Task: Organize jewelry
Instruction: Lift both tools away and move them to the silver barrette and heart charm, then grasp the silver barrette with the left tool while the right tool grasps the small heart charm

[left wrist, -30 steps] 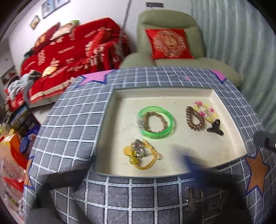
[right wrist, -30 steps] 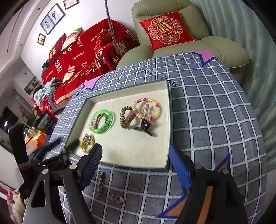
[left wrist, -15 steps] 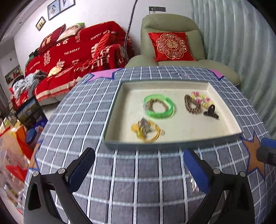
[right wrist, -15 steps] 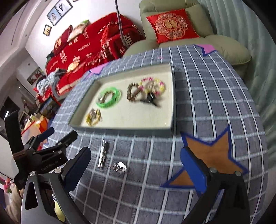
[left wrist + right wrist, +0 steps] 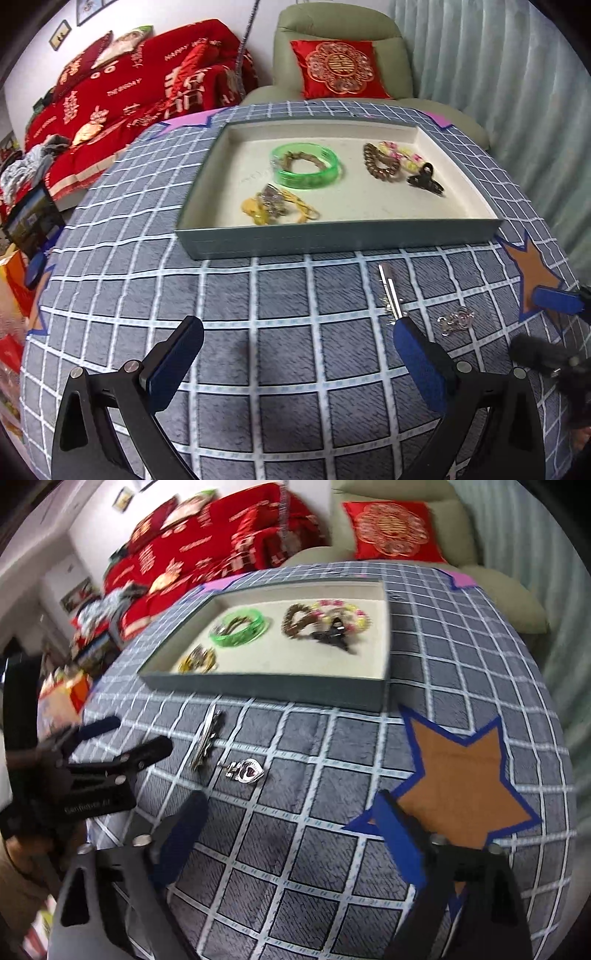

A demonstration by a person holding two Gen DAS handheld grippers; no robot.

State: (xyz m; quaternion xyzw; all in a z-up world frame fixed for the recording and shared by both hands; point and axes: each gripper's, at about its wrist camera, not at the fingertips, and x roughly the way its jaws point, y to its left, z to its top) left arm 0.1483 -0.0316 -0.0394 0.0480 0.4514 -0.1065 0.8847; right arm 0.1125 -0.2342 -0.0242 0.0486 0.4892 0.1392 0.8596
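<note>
A grey tray (image 5: 332,236) (image 5: 266,688) with a cream floor holds a green bangle (image 5: 306,166) (image 5: 238,627), a brown bead bracelet (image 5: 380,168) (image 5: 295,618), a pink-yellow bracelet (image 5: 400,155) (image 5: 347,609), a black clip (image 5: 424,179) (image 5: 330,635) and a yellow chain piece (image 5: 275,206) (image 5: 197,659). On the cloth in front lie a silver hair clip (image 5: 389,290) (image 5: 207,738) and a small silver heart charm (image 5: 456,319) (image 5: 245,770). My left gripper (image 5: 295,350) is open and empty, left of both. My right gripper (image 5: 291,819) is open and empty, just behind the charm.
The grey checked tablecloth (image 5: 258,369) has an orange star patch (image 5: 461,775) at the right. A green armchair with a red cushion (image 5: 340,70) stands behind the table, a red-covered sofa (image 5: 129,92) at the back left, a curtain on the right.
Both grippers have pulled back from the tray toward the table's near edge. The silver hair clip and the charm now show just ahead of the fingers.
</note>
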